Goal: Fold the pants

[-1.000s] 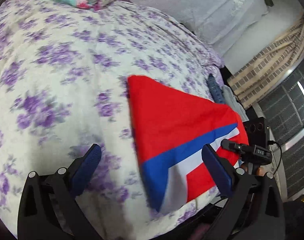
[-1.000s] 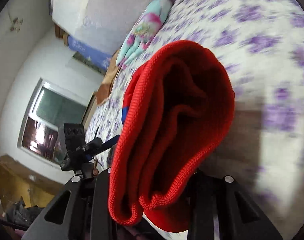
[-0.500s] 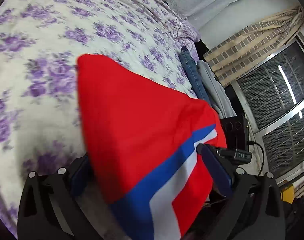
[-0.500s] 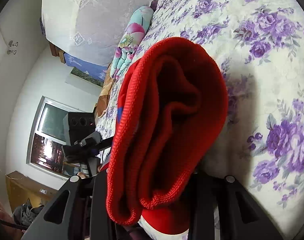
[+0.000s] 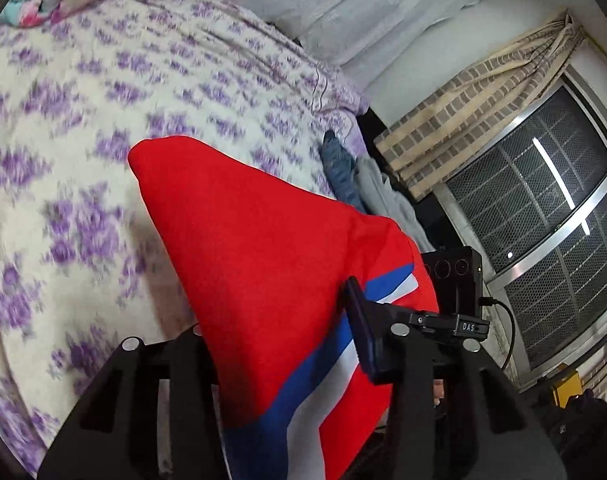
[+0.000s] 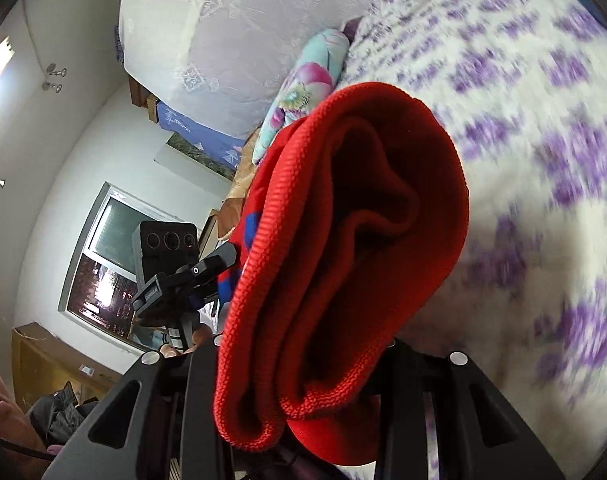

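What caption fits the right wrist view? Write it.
Right gripper clamps the bunched ribbed edge of the red pants above the floral bedspread.

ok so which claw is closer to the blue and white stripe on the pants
Left. The left claw grips the red pants right on the blue and white stripe. The right claw holds their ribbed hem, the stripe far behind it.

pants [image 5: 271, 264] | colour: red knit, blue and white diagonal stripe toward 5 o'clock in left view | state: folded in layers, lifted over the bed | pose: taut sheet, peak toward 10 o'clock | right view: ribbed red hem [image 6: 343, 264] bunched in thick folds, opening toward 12 o'clock
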Available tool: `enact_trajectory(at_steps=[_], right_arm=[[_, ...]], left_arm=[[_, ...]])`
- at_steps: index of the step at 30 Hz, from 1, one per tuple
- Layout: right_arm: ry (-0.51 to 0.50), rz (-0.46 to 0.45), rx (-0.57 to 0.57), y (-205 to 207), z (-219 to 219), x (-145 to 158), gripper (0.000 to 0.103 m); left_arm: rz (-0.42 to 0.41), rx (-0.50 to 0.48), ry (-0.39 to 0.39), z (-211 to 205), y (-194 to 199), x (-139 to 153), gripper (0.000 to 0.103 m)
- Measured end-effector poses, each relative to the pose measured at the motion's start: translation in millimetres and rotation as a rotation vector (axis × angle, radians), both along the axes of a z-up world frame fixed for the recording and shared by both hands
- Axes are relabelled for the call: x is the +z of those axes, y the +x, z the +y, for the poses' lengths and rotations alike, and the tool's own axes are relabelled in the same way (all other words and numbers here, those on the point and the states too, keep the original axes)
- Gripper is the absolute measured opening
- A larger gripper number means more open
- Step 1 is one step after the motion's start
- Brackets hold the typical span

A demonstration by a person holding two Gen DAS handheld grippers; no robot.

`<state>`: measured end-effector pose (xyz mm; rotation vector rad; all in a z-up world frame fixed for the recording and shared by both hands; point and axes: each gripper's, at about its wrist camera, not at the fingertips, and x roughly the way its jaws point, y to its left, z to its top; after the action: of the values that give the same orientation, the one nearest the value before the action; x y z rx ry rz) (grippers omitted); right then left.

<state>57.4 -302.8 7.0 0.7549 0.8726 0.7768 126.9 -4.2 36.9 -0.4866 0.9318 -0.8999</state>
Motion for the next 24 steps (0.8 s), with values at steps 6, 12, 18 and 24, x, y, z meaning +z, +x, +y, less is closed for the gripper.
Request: enact_trajectory(at_steps=[6, 12, 18, 24], right_arm=[[-0.086, -0.049, 0.003, 78.8, 6.2, 47.8, 0.032], [-0.158, -0.144, -0.044, 208.9, 13.2, 95.7, 0.033], [-0.455, -0.219, -0.311, 340.2, 18.0, 49.5, 0.093], [-0.583, -0.179, -0.465, 325.7, -12.6, 15.8, 0.09]], left_arm=[[-0.038, 0.044, 0.056, -6.8, 68.9, 37.5, 0.046], [-0.158, 0.114, 0.114, -16.2, 185.8, 87.1, 0.059], [-0.122, 0.219, 0.285, -15.4, 331.2, 33.3, 0.095], [0.049, 0.416, 0.242, 58.9, 350.0, -14.7, 0.095]])
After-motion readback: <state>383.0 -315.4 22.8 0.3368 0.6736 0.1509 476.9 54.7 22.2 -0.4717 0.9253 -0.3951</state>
